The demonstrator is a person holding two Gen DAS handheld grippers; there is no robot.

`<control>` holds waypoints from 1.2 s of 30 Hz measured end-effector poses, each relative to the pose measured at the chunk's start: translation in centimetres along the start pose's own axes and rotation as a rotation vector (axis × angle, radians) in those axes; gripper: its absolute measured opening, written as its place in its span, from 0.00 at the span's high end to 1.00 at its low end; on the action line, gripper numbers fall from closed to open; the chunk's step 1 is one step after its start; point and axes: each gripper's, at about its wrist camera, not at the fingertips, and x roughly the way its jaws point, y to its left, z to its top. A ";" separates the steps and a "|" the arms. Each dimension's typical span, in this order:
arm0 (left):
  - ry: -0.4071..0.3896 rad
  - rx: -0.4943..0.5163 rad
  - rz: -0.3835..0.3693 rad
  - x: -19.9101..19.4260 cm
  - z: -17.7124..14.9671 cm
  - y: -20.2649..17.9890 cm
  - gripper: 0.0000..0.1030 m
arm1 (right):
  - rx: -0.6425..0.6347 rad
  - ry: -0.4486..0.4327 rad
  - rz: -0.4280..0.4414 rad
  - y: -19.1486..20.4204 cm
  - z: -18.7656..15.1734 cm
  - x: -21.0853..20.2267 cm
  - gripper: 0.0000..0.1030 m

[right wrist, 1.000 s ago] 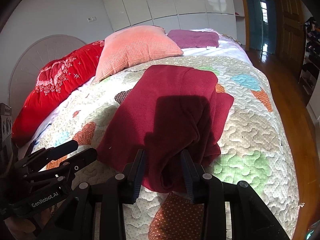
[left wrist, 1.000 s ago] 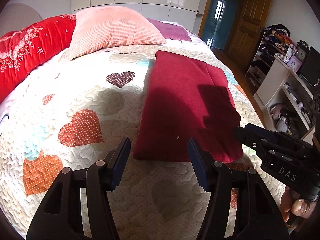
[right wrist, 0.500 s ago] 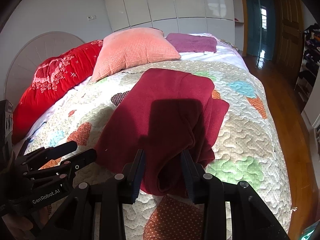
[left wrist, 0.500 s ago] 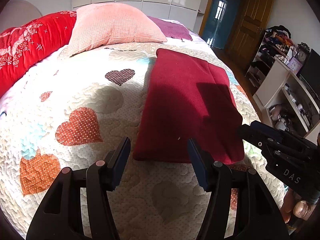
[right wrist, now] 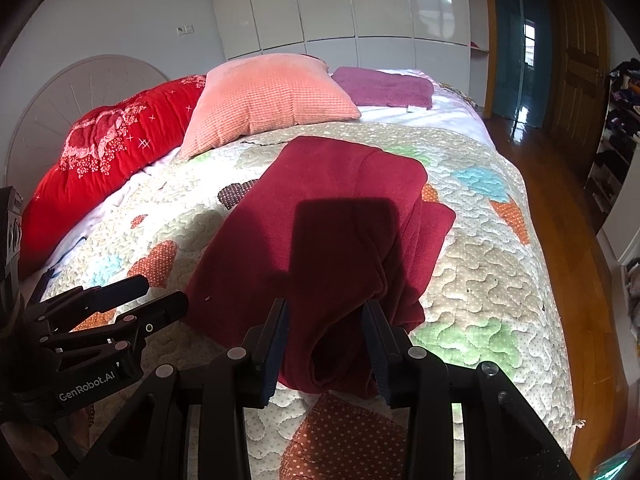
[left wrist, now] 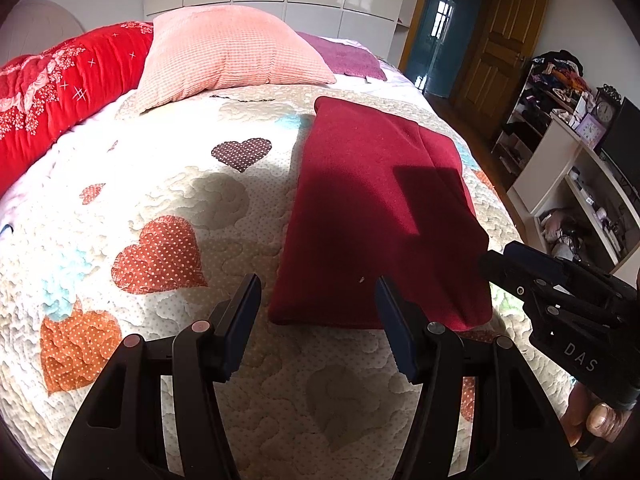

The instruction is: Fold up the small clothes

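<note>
A dark red garment point(left wrist: 372, 204) lies folded into a long rectangle on the heart-patterned quilt point(left wrist: 168, 208). It also shows in the right wrist view point(right wrist: 328, 232), with bunched layers along its right side. My left gripper point(left wrist: 316, 300) is open and empty, just short of the garment's near left corner. My right gripper point(right wrist: 326, 320) is open, its jaws on either side of the garment's near edge fold, not closed on it. The right gripper also shows in the left wrist view point(left wrist: 560, 292), and the left gripper shows in the right wrist view point(right wrist: 132, 300).
A pink pillow point(left wrist: 228, 52), a red bolster point(left wrist: 60, 88) and a purple towel point(left wrist: 344, 58) lie at the head of the bed. Shelves with clutter point(left wrist: 568, 128) stand to the right. The wooden floor point(right wrist: 560, 208) lies beyond the bed's right edge.
Both grippers have drawn back slightly and risen a little from the garment. The garment has not moved. Both jaws stay open.
</note>
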 end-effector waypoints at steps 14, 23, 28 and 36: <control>0.000 0.004 0.004 0.3 0.3 0.0 0.43 | -0.020 -0.003 -0.009 0.2 0.3 0.2 0.64; 0.007 0.000 0.003 0.7 0.5 0.1 0.43 | -0.032 -0.004 -0.022 0.3 0.5 0.4 0.63; 0.007 -0.010 -0.008 1.0 0.8 0.3 0.43 | 0.012 -0.030 -0.017 -0.5 0.7 0.2 0.63; 0.038 0.003 -0.024 2.8 2.2 0.2 0.41 | 0.101 0.030 0.023 -2.6 1.2 3.2 0.63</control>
